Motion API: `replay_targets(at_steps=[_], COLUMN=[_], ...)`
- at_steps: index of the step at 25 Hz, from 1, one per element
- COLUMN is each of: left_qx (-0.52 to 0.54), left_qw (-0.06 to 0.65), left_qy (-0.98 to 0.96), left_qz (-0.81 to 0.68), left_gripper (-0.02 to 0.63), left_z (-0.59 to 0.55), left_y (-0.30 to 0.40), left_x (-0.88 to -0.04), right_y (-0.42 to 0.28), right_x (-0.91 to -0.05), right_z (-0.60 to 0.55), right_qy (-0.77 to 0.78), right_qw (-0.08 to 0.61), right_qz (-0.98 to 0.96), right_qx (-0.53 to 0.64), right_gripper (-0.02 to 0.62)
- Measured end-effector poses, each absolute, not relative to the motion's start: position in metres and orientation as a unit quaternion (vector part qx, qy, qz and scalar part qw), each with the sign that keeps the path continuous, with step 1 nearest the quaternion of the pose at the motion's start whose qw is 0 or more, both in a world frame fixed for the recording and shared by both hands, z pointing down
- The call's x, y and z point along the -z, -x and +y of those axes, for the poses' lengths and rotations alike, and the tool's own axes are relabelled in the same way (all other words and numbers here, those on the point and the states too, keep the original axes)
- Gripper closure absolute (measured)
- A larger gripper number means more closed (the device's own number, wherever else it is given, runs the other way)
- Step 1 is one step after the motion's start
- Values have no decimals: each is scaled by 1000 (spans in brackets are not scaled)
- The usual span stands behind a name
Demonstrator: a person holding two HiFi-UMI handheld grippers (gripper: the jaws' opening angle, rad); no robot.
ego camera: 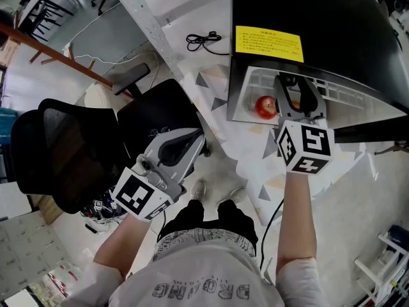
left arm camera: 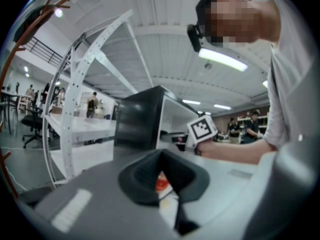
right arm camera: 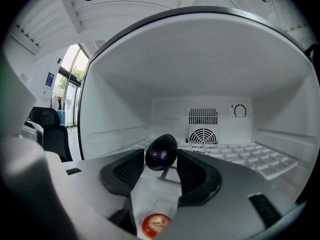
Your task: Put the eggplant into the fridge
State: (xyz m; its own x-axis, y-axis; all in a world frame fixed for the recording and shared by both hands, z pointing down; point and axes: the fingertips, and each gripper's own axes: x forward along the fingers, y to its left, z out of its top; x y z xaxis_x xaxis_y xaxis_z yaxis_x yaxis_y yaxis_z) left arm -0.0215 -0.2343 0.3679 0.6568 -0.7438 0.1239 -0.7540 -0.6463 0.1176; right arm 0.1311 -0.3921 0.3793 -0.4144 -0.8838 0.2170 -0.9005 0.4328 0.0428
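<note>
"What's the fridge floor (right arm camera: 152, 197) carrying?"

"One red apple (right arm camera: 156, 225), lying straight on the white floor near the front edge, toward the left side."

"And further in?"

"A white wire shelf (right arm camera: 260, 159), running back toward the rear wall."

Inside, the fridge (right arm camera: 210, 64) is bright white with soft shadows. From the head view its outside looks very dark. Above the fridge, a long ceiling lamp (left arm camera: 222, 60) glares. Both gripper views bend round with black corners, and the closest parts are blurry.
</note>
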Motion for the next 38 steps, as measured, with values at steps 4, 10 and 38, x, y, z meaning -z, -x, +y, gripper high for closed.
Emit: replay_targets(at_steps=[4,10,38], left_qx=[-32,-30,1], left_qw=[78,72,39], left_qy=[-907,-908,-931], left_qz=[-413,-411,-362], left_gripper=[598,598,598], left_z=[-232,-228,-191], left_y=[22,22,14], left_x=[-366,-360,-325], right_y=[-131,-131,-139], right_x=[-377,-367,-332], right_z=[-390,-384,-298], right_qy=[-530,-531,-551], right_qw=[97,85,61], right_qz=[-842,-842,-832], right_qx=[-41,-36,-19], right_gripper=[390,388,453])
